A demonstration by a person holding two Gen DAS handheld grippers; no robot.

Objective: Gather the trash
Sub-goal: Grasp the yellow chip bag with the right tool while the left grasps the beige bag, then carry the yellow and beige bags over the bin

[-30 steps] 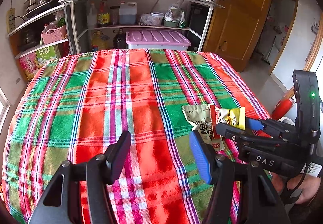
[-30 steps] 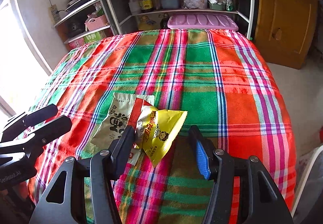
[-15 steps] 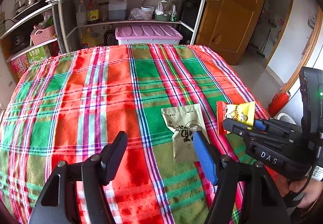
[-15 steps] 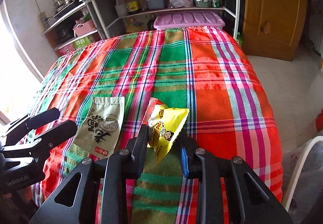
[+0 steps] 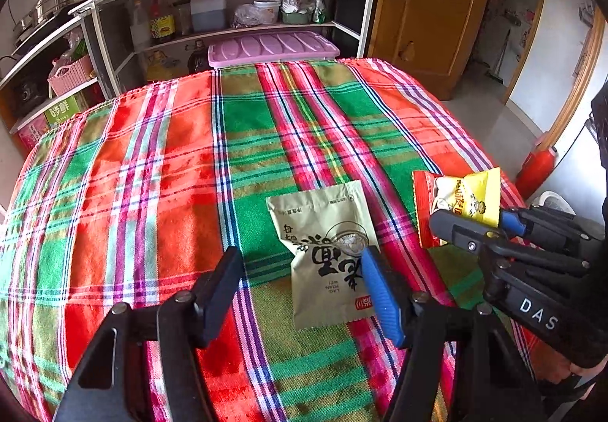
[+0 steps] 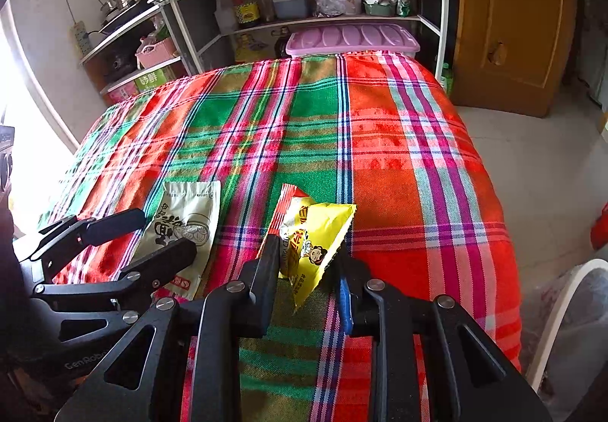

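Observation:
My right gripper is shut on a yellow and red snack wrapper and holds it just above the plaid tablecloth. The wrapper also shows in the left wrist view, pinched in the right gripper. A beige-green snack packet lies flat on the cloth. My left gripper is open, with the packet's right part between its fingers. In the right wrist view the packet lies under the open left gripper.
A metal shelf rack with bottles, pans and a pink-lidded box stands behind the table. A wooden door is at the right. A white bin rim and a red object are by the table's right edge.
My right gripper shut on the yellow and red wrapper and lifted it off the beige-green packet. My left gripper moved right, over the packet.

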